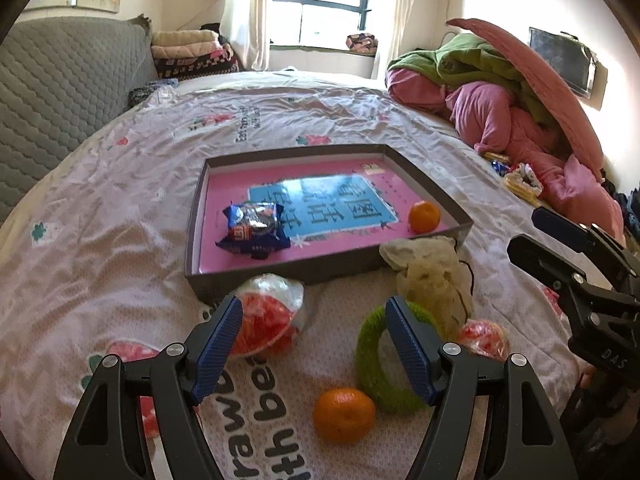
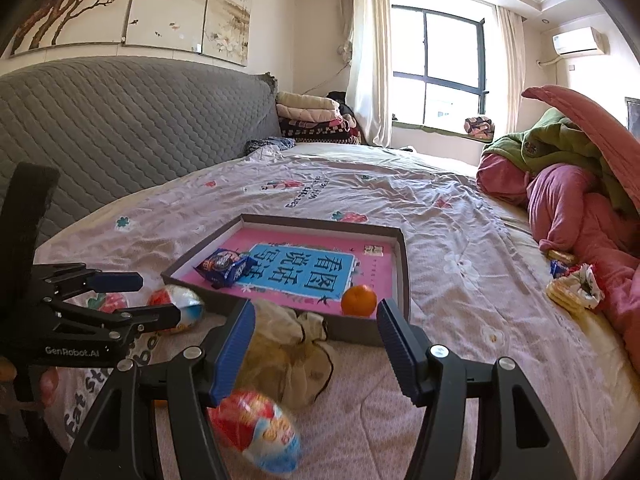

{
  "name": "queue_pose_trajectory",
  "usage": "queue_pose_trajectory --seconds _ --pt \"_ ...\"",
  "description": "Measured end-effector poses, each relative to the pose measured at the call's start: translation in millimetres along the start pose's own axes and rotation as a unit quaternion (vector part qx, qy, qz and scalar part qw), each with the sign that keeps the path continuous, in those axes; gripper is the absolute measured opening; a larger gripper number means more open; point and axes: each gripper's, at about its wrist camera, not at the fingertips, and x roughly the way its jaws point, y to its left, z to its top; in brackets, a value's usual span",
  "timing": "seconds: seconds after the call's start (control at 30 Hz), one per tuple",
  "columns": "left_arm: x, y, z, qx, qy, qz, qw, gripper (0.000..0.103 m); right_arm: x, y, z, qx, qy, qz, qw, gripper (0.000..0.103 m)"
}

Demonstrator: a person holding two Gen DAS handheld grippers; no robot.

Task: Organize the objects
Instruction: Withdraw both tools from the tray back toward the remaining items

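A shallow grey box with a pink and blue book as its floor lies on the bed. It holds a blue snack packet and an orange. In front of it lie a red-and-white wrapped egg, a green ring, a second orange, a crumpled beige cloth and a second wrapped egg. My left gripper is open and empty above these. My right gripper is open and empty over the cloth.
The bed has a pink patterned sheet. A grey quilted headboard stands at the left. A pile of pink and green bedding lies at the right, with small packets beside it. Folded blankets sit by the window.
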Motion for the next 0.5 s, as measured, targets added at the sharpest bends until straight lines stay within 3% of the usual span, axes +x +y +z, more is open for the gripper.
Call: queue_pose_trajectory --seconds 0.5 --pt "3.4 -9.2 -15.8 0.001 0.027 -0.017 0.9995 0.075 -18.6 10.5 -16.3 -0.005 0.022 0.014 1.0 0.063"
